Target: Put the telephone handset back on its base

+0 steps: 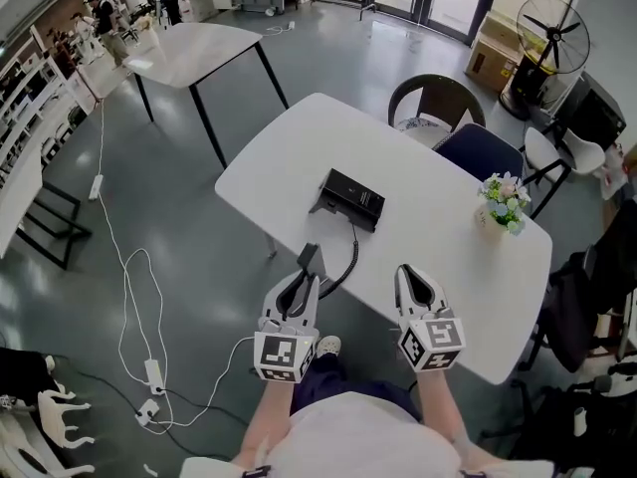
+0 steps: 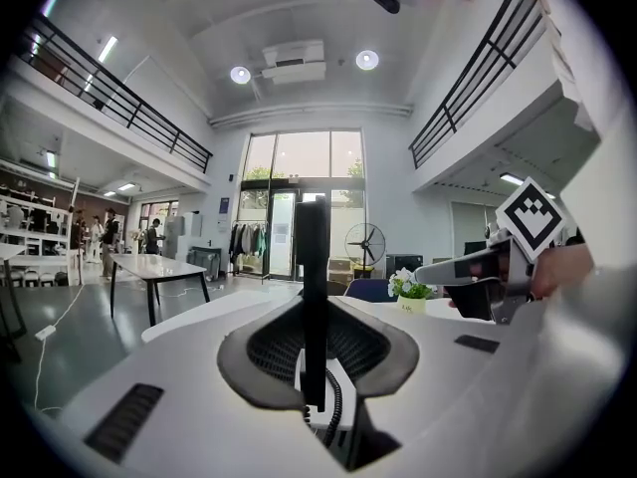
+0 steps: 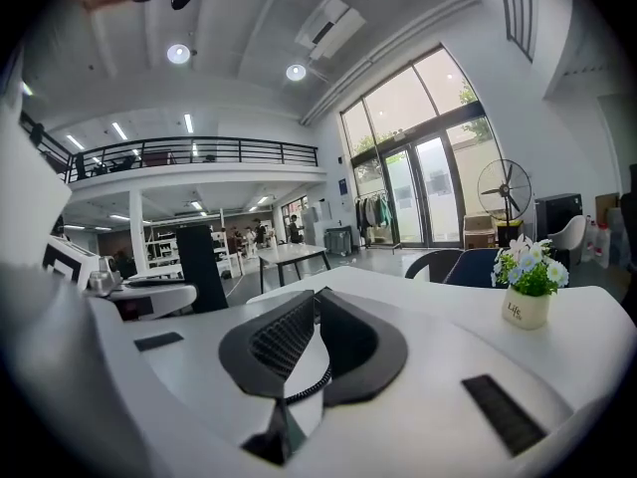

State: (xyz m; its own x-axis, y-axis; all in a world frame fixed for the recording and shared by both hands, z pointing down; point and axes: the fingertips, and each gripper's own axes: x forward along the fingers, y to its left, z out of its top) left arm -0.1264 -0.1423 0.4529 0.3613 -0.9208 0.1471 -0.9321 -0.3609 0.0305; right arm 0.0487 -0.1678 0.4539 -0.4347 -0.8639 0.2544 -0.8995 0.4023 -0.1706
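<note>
While upright in left tool (image 1: 300, 289), handset (image 2: 313, 287); base (image 1: 351, 198) well apart

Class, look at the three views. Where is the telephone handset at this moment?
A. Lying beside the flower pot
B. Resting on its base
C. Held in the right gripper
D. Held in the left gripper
D: the left gripper view shows the left gripper closed on the upright black handset, while the base sits without it farther out on the table, joined by the coiled cord.
</note>
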